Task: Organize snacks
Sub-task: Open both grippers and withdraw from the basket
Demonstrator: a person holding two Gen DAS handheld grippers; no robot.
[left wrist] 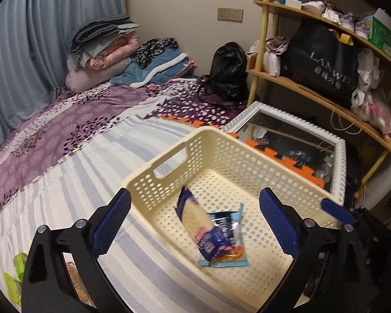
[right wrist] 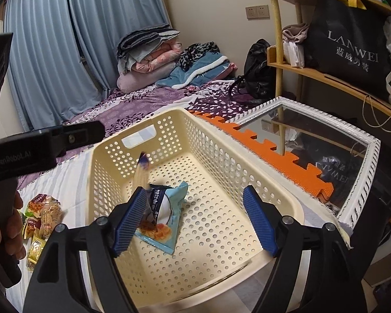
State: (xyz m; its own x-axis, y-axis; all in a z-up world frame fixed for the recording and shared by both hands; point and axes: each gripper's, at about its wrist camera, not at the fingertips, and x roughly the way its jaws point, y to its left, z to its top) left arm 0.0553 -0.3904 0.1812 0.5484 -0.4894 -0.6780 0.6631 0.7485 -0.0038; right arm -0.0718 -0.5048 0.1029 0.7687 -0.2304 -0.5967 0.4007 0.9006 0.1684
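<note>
I see bed point(left wrist: 73, 156), striped and purple covers | on it: cream basket point(left wrist: 169, 172), loose snack packets point(right wrist: 43, 216) beside, folded blankets point(left wrist: 104, 44), black bag point(left wrist: 228, 73) far end

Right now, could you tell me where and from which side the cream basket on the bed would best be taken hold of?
Probably by the cut-out handle slot in the far short wall of the cream basket, approached from the bed side beyond it. The slot lets one finger pass inside while the other stays outside, pinching the thin rim. The long walls are perforated but offer no opening. Both tools stand open above it, holding nothing.
</note>
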